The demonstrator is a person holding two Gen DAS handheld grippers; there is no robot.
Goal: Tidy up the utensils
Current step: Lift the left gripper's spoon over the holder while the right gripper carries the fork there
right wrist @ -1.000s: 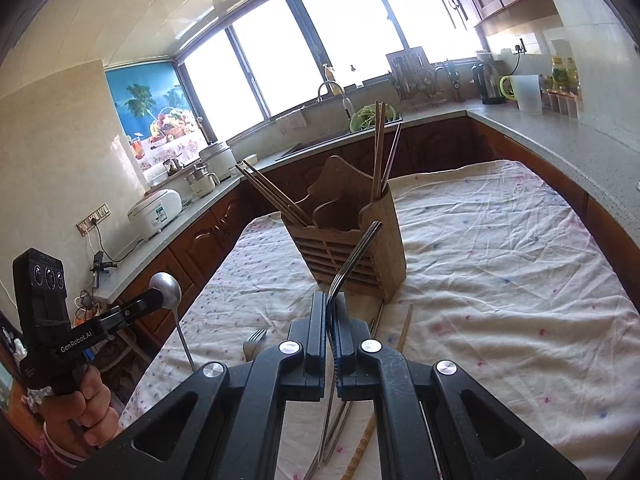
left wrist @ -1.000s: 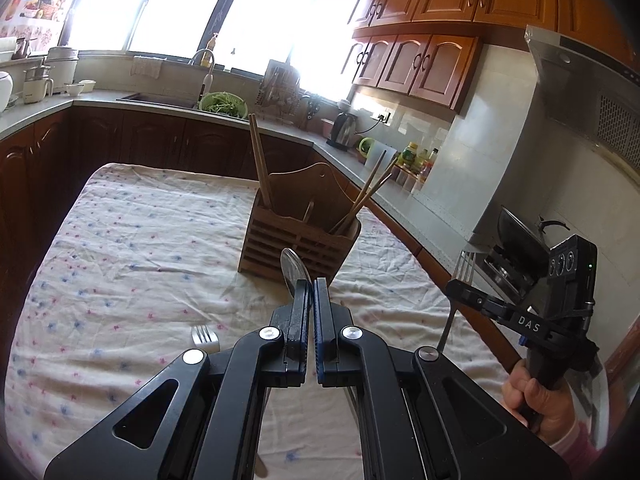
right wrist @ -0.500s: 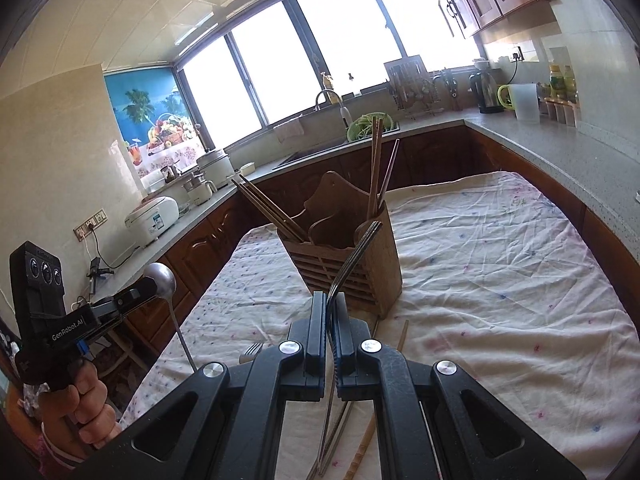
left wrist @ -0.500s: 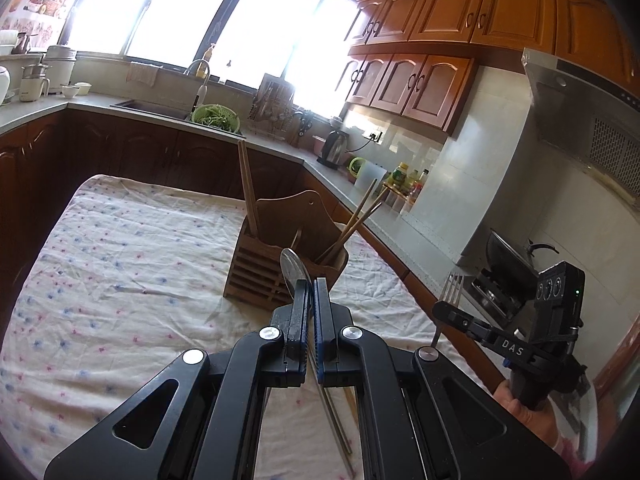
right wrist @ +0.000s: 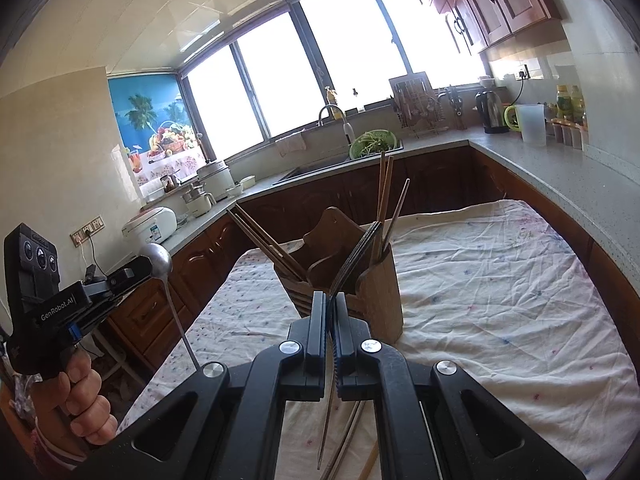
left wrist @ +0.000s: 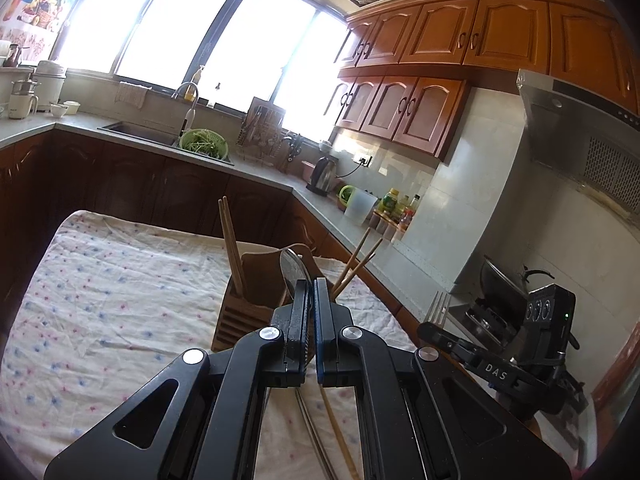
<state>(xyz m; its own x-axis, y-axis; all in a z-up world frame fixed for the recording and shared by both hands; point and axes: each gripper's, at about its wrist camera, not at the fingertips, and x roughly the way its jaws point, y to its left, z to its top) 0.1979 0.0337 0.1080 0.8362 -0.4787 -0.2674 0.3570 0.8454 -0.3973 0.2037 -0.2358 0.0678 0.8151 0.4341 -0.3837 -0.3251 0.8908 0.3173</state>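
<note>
Steel spoon (left wrist: 294, 270) sits clamped in the left gripper (left wrist: 310, 286), bowl up; the right gripper (right wrist: 330, 300) pinches a fork (right wrist: 356, 258). The wooden holder (right wrist: 376, 296) stands at twelve o'clock on the flowered cloth (right wrist: 500, 300), chopsticks (right wrist: 386, 196) inside.

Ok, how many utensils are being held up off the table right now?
2. A spoon is clamped in the left hand-held gripper, and a fork is clamped in the right hand-held gripper.

A white cloth (right wrist: 480, 300) with pink and blue specks, seemingly flowers, lies under the brown holder (right wrist: 376, 292); grippers black.
</note>
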